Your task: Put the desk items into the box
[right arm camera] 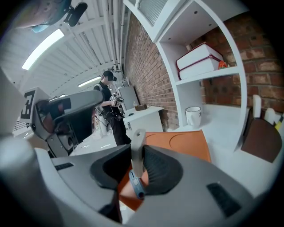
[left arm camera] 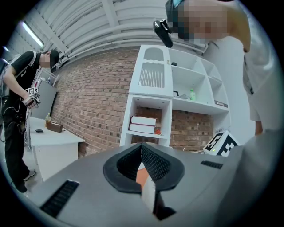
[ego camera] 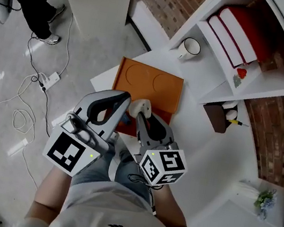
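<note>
The right gripper (ego camera: pixel 141 113) is clenched on a pale tool with a blue end (right arm camera: pixel 137 153), held over the near edge of the orange tray (ego camera: pixel 150 79) — the carry to the box looks like the step in hand. The left gripper (ego camera: pixel 124 102), at its 9 o'clock, has its jaws closed together on nothing I can make out. The brown box (ego camera: pixel 216 118) stands at about 2 o'clock — next comes a swing there and a release over its mouth.

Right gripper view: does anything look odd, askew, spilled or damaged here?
Nothing stands out. The right gripper pinches a beige tool standing upright over the orange tray; the mug stands upright, nothing spilled.
</note>
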`<state>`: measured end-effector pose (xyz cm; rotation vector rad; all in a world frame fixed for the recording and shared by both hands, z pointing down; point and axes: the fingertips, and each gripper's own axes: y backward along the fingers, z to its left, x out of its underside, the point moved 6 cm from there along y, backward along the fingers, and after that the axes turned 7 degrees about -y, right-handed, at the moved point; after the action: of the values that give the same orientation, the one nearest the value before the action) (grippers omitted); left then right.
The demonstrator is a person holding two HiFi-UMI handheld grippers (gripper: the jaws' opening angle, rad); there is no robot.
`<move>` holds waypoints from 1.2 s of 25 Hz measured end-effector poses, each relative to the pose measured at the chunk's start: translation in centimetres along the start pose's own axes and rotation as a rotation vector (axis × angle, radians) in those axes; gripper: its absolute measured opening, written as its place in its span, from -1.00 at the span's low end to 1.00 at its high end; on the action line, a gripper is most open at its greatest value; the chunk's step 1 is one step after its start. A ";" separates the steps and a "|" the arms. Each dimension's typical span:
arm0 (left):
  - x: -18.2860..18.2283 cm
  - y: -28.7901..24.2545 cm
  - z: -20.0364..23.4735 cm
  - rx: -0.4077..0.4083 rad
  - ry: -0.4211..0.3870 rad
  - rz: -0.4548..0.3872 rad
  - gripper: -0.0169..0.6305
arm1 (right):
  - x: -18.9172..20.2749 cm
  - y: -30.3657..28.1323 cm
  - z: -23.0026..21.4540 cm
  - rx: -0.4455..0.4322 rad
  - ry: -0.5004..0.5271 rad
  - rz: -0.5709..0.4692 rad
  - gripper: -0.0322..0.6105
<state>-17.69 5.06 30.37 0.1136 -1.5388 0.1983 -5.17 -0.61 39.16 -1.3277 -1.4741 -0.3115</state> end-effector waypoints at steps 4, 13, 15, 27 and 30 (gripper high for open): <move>0.2 0.1 0.4 -0.002 0.005 0.004 -0.91 | 1.0 -0.5 -0.3 0.017 -0.005 0.026 -0.61; 0.3 0.3 1.0 0.004 0.005 0.003 -0.91 | 3.2 -1.8 -0.8 0.051 -0.002 0.078 -0.61; 0.4 0.3 1.1 0.006 0.006 0.006 -0.91 | 3.7 -2.0 -1.0 0.057 -0.010 0.089 -0.61; 0.5 0.0 1.4 0.016 0.008 0.007 -0.91 | 4.8 -2.1 -2.0 0.088 -0.056 0.120 -0.60; 0.5 -0.2 1.5 0.020 0.011 0.002 -0.91 | 5.0 -1.8 -2.4 0.091 -0.097 0.119 -0.60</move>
<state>-19.14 4.56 30.90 0.1264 -1.5267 0.2153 -4.45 -0.39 44.94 -1.3664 -1.4651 -0.1032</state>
